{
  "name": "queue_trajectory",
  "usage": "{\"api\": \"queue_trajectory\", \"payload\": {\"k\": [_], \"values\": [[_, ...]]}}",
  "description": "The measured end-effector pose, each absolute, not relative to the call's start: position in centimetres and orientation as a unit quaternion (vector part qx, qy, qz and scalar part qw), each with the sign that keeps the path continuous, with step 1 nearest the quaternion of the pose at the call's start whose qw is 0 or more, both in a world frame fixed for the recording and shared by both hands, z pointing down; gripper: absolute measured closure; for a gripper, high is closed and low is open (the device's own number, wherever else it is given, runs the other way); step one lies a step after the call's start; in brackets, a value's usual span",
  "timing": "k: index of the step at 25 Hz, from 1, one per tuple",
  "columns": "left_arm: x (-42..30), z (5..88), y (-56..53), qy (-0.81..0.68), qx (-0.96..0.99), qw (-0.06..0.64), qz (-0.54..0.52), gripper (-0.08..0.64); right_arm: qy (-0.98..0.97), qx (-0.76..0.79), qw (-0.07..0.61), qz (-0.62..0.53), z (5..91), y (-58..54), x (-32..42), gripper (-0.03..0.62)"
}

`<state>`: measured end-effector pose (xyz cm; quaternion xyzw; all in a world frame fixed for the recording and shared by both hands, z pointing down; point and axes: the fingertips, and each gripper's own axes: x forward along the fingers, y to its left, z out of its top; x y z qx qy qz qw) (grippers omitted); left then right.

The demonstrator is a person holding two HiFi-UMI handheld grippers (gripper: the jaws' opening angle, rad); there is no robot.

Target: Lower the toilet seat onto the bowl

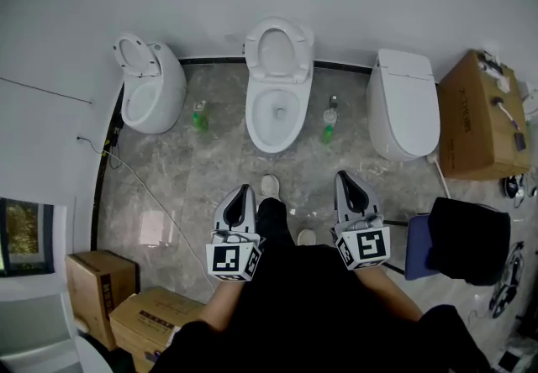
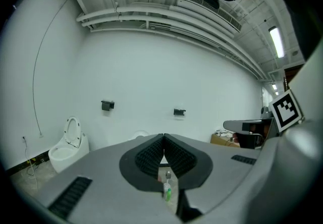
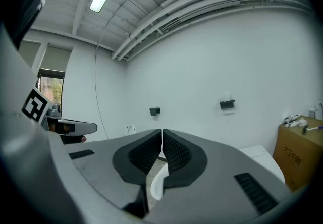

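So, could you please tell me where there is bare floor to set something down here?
The widest bare floor lies between the left toilet, the middle toilet and the cardboard boxes, though a cable crosses it. Each gap between toilets holds a green bottle. The right side, by the big box and black bundle, is crowded.

You have open floor (image 1: pixel 210 178) up to the middle toilet (image 1: pixel 277 115); a green bottle (image 1: pixel 199 117) flanks its left, a second bottle (image 1: pixel 329 122) its right.
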<state>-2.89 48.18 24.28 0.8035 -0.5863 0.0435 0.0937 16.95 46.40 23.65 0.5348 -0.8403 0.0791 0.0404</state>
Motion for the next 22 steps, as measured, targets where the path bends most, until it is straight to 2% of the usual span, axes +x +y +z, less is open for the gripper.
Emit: {"api": "queue_trajectory", "payload": {"k": [9, 15, 22], "values": [[-4.7, 26.3, 37.8, -0.561, 0.818, 0.126, 0.028, 0.545, -0.819, 0.568, 0.063, 0.061, 24.0, 37.8, 15.5, 0.560], [-6.4, 26.7, 31.2, -0.537, 0.837, 0.098, 0.044, 0.545, -0.826, 0.555, 0.089, 0.047, 23.1, 28.8, 10.5, 0.561], [-10.2, 27.9, 24.8, -0.531, 0.834, 0.148, 0.032, 0.545, -0.838, 0.530, 0.113, 0.052, 23.3, 22.2, 4.9, 0.560]]}}
